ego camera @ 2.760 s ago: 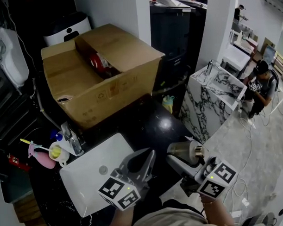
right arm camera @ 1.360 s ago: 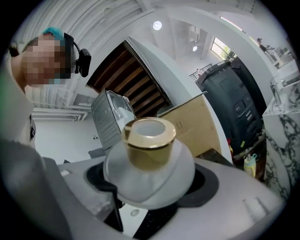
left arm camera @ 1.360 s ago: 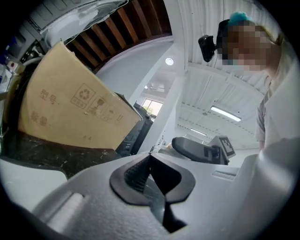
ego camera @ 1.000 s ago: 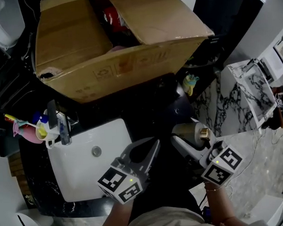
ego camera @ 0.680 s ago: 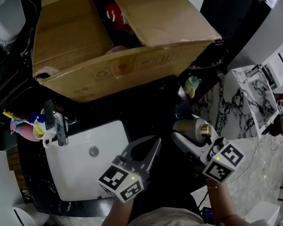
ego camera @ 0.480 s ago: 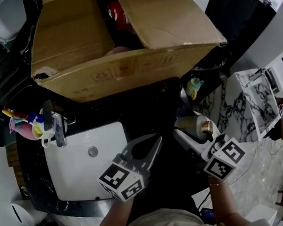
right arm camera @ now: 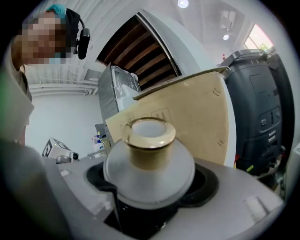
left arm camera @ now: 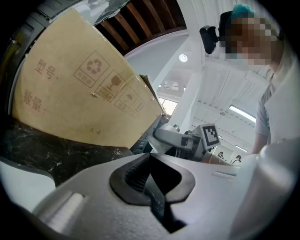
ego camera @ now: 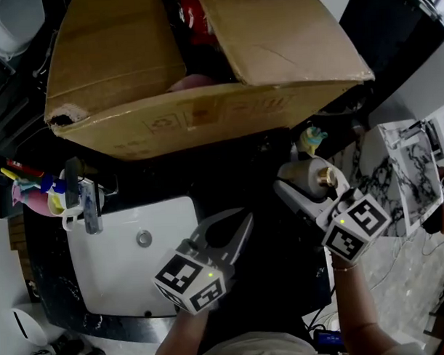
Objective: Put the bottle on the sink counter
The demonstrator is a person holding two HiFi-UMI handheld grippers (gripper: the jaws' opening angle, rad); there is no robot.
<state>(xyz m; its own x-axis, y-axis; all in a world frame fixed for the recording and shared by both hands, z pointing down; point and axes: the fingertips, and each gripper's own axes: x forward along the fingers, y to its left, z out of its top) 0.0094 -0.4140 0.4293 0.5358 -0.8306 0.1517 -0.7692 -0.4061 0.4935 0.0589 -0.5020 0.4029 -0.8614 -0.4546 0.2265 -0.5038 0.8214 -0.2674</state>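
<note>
Right gripper (ego camera: 301,183): jaws spread wide and clamped on the bottle's round body, with one jaw on each side of it.
Bottle (right arm camera: 149,165): frosted pale body, gold collar, whitish top. The collar and top stand clear above the jaws in the right gripper view.
Bottle position: over the right part of the dark desk (ego camera: 236,176), to the right of the sink (ego camera: 116,264) and just in front of the cardboard box (ego camera: 168,80). Cannot tell whether its base touches the desk.
Left gripper (ego camera: 245,222): jaws together, pads meeting, nothing between them.
Left gripper position: over the desk at the sink's right rim, well apart from the bottle, tips pointing toward the box.
Sink: white basin, drain visible, with the faucet (ego camera: 86,207) at its far left corner.
Box: large, brown, flaps open, standing on the desk behind the sink. Its front wall fills the background of both gripper views.
Beside the faucet: a pink cup (ego camera: 35,200) holding small coloured items.
</note>
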